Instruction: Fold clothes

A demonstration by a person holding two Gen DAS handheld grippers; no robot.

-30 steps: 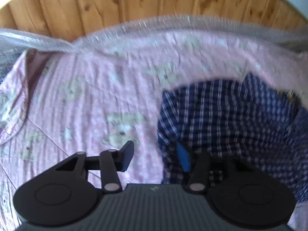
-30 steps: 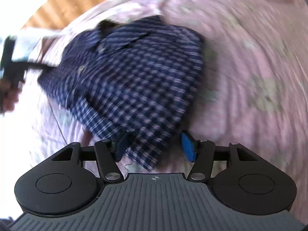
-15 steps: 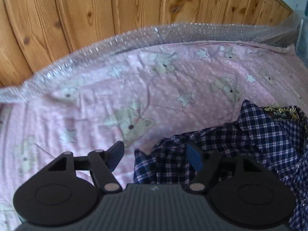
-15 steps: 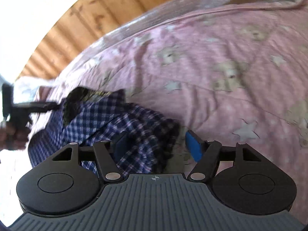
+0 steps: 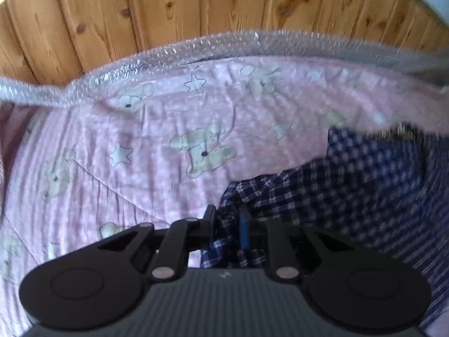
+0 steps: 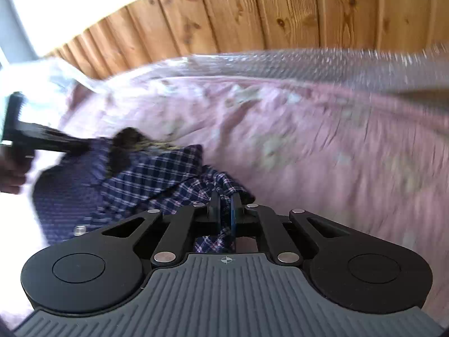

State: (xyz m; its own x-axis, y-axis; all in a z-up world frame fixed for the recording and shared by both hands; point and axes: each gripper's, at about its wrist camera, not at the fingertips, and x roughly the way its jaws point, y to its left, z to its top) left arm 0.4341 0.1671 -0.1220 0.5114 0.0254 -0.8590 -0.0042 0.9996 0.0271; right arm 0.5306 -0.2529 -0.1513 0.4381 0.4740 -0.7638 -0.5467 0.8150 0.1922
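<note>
Navy checked shirt (image 6: 157, 174) lies rumpled on the pink teddy-print bedspread (image 5: 168, 151), a little short of the bubble wrap (image 5: 196, 47) edging the pine-board wall (image 5: 224, 5) behind the bed. Right tongs (image 6: 224, 210) are clamped on a bunched edge of the shirt, cloth showing between the pads. Left tongs (image 5: 228, 221) are closing on the shirt's opposite edge, fabric already between the fingers. Pinching two edges at once, it appears, lets the person lift and spread the garment flat before making a first fold.
</note>
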